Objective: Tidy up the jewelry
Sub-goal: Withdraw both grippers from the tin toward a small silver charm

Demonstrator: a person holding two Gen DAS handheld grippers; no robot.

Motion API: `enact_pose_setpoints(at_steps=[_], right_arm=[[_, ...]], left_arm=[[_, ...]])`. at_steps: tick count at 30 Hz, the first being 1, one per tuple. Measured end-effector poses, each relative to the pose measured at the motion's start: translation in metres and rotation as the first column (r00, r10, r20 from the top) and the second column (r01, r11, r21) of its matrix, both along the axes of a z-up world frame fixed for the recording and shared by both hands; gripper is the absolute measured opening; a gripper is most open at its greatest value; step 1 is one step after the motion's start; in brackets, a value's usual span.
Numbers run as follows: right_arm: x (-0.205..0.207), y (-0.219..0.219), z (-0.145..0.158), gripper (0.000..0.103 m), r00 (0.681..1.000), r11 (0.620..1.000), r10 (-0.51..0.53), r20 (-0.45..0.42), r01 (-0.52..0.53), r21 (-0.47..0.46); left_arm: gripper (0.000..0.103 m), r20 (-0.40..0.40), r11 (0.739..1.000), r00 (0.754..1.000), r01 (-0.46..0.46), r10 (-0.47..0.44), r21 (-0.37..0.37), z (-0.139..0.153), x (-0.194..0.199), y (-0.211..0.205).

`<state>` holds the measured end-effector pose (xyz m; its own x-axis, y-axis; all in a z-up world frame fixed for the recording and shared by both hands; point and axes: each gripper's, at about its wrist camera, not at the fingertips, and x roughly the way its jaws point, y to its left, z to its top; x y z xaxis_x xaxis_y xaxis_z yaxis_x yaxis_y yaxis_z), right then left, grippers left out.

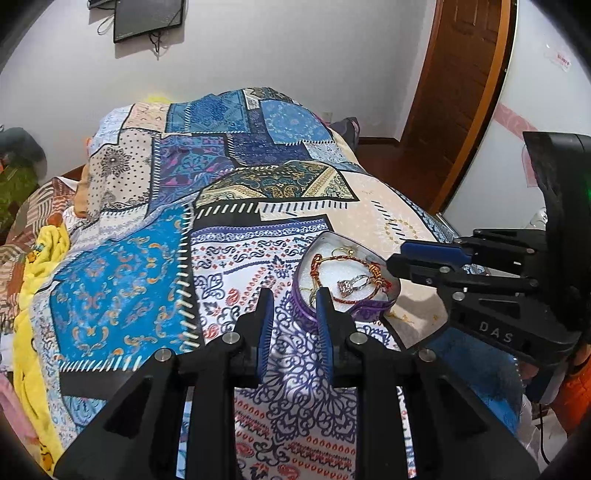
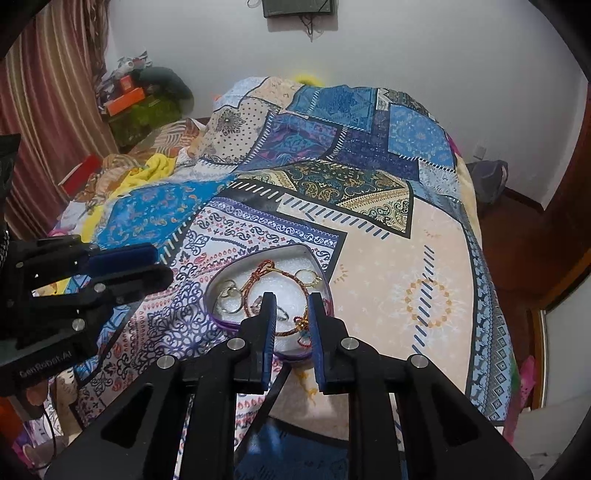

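A heart-shaped purple jewelry box (image 1: 369, 310) with white foam lining lies open on the patterned bedspread (image 1: 147, 277); it also shows in the right wrist view (image 2: 212, 295). In it lie a red-and-gold cord bracelet (image 1: 343, 260), a silver ring with a stone (image 1: 349, 285) and gold hoop earrings (image 2: 308, 277). My left gripper (image 1: 293, 301) is open and empty at the box's near-left rim. My right gripper (image 2: 290, 302) is open and empty, hovering over the box's near side above the bracelet (image 2: 258, 275). Each gripper shows in the other's view, the right (image 1: 402, 256) and the left (image 2: 155, 266).
The quilt covers a bed with crumpled yellow cloth (image 1: 40, 254) on the left. A wooden door (image 1: 454, 92) stands at the right, a striped curtain (image 2: 48, 92) and stacked clutter (image 2: 140, 99) at the far left. A dark panel (image 1: 147, 16) hangs on the wall.
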<state>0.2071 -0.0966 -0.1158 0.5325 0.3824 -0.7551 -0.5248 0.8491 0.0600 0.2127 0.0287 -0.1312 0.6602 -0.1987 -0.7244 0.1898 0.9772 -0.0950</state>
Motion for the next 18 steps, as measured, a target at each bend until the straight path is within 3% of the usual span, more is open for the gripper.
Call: enact_pose_setpoints(at_steps=[4,10,18], right_arm=[[-0.007,0.002,0.003,0.016,1.0,1.0,0.009,0.002,-0.009,-0.007],[-0.013,0.007,-0.002,0.017,1.0,1.0,0.019,-0.016,-0.019,-0.012],[-0.024,0.01,-0.019,0.017,0.997,0.999,0.033,-0.074,-0.035,-0.033]], left_arm=[[0.035,0.009,1.0,1.0,-0.014,0.014,0.009,0.001,-0.011,0.007],[0.036,-0.021,1.0,1.0,-0.02,0.02,0.0,-0.008,-0.023,0.015],[0.036,-0.129,0.999,0.991,0.031,-0.033,-0.02,-0.043,-0.033,0.005]])
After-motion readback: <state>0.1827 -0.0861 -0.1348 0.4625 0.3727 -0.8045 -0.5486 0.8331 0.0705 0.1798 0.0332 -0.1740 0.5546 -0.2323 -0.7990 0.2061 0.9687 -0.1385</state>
